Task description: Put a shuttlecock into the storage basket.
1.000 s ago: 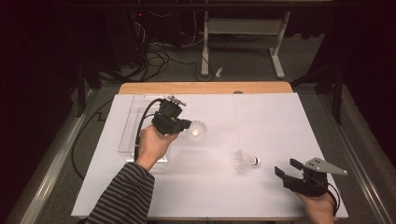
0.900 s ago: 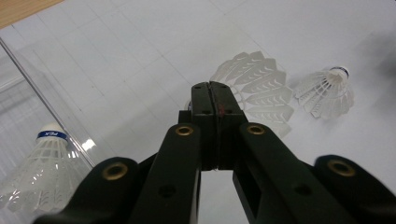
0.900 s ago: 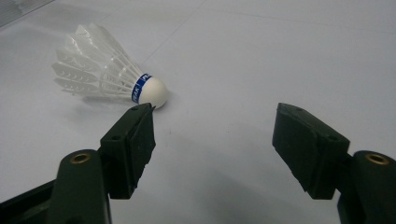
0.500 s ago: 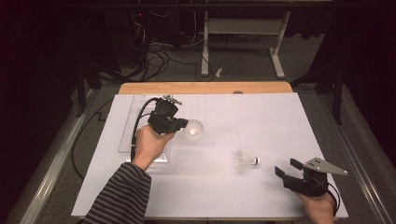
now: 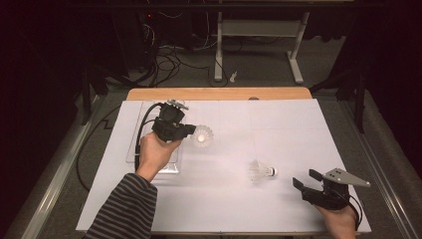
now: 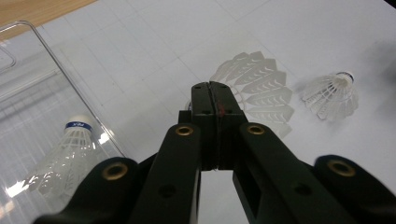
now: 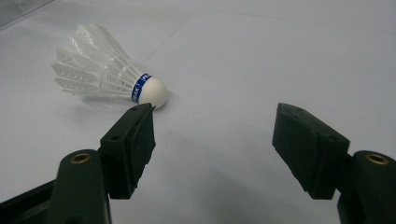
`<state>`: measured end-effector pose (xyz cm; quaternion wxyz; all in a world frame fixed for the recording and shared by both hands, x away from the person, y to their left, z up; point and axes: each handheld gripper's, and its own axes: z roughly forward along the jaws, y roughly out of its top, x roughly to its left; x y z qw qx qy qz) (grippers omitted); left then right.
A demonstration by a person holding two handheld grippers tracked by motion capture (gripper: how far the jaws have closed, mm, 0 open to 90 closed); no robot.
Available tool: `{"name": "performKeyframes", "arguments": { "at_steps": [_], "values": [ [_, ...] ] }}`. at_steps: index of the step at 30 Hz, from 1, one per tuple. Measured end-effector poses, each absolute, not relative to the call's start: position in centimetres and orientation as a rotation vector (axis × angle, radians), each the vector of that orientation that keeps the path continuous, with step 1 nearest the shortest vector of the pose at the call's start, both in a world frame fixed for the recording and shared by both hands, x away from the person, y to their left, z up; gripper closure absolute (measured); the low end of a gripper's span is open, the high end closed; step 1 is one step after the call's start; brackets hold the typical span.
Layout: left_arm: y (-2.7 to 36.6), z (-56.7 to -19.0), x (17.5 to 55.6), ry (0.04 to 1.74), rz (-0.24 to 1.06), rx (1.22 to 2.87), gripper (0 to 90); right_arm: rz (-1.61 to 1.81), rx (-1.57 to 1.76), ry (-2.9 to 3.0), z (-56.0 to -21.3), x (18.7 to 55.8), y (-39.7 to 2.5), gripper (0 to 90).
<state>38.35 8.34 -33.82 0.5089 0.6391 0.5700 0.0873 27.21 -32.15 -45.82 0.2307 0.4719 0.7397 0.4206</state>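
Note:
My left gripper (image 5: pixel 191 130) is shut on a white feather shuttlecock (image 5: pixel 202 135), held just right of a clear plastic tray (image 5: pixel 166 164). In the left gripper view its jaws are pressed together on the feather skirt of that shuttlecock (image 6: pixel 261 93), which fans out behind them. A second shuttlecock (image 5: pixel 261 171) lies on its side on the white table sheet, cork pointing right. My right gripper (image 5: pixel 304 178) rests open just right of it. In the right gripper view this shuttlecock (image 7: pixel 107 70) lies beyond the left jaw, apart from both jaws of my right gripper (image 7: pixel 215 121).
A third shuttlecock (image 6: pixel 70 149) with a blue band lies inside the clear tray (image 6: pixel 60 60). The white sheet (image 5: pixel 278 129) covers the table, with a wooden strip (image 5: pixel 219 93) along the far edge. A cable (image 5: pixel 142 129) loops from the left gripper over the tray.
My left gripper has shifted slightly left toward the tray, carrying its shuttlecock. The right gripper and the lying shuttlecock have not moved.

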Motion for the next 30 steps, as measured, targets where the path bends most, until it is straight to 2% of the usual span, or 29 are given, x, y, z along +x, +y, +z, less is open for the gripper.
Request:
{"name": "performKeyframes", "arguments": {
  "at_steps": [30],
  "values": [
    [10.9,-33.1,38.8,1.412,0.280,1.473,89.7,1.156,1.298,2.035,-45.8,27.2,-32.1,30.5]
  ]
}}
